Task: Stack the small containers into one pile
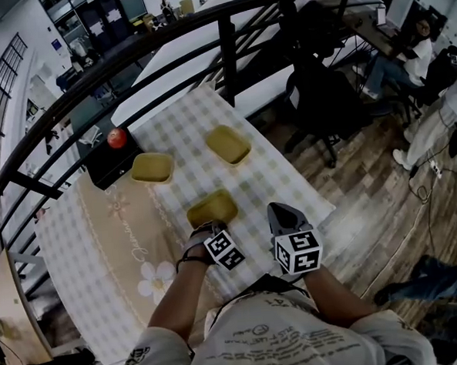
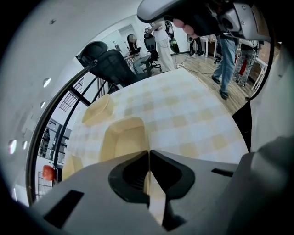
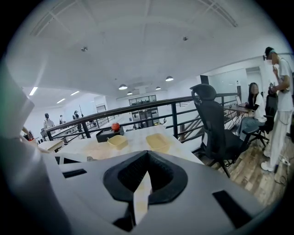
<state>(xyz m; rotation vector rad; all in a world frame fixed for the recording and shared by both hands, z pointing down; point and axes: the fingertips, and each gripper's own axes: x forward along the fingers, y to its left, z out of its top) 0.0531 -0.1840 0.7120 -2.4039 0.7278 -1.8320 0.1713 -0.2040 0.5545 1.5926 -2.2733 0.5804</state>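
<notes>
Three shallow yellow containers are on the checked tablecloth (image 1: 278, 179). One container (image 1: 152, 168) (image 2: 71, 165) (image 3: 117, 141) lies far left beside the black box. Another container (image 1: 228, 145) (image 2: 98, 110) (image 3: 157, 142) lies far right. The nearest container (image 1: 211, 208) (image 2: 124, 140) sits right under my left gripper (image 1: 208, 227) (image 2: 148, 153), whose jaws are shut on its near rim. My right gripper (image 1: 280, 212) (image 3: 147, 153) is shut with nothing in it, just right of that container, above the cloth.
A red apple (image 1: 117, 137) (image 3: 115, 126) (image 2: 48, 172) rests on a black box (image 1: 111, 163) at the table's far left. A black railing (image 1: 228, 54) runs behind the table. Office chairs (image 1: 320, 95) and people stand past the table's right edge.
</notes>
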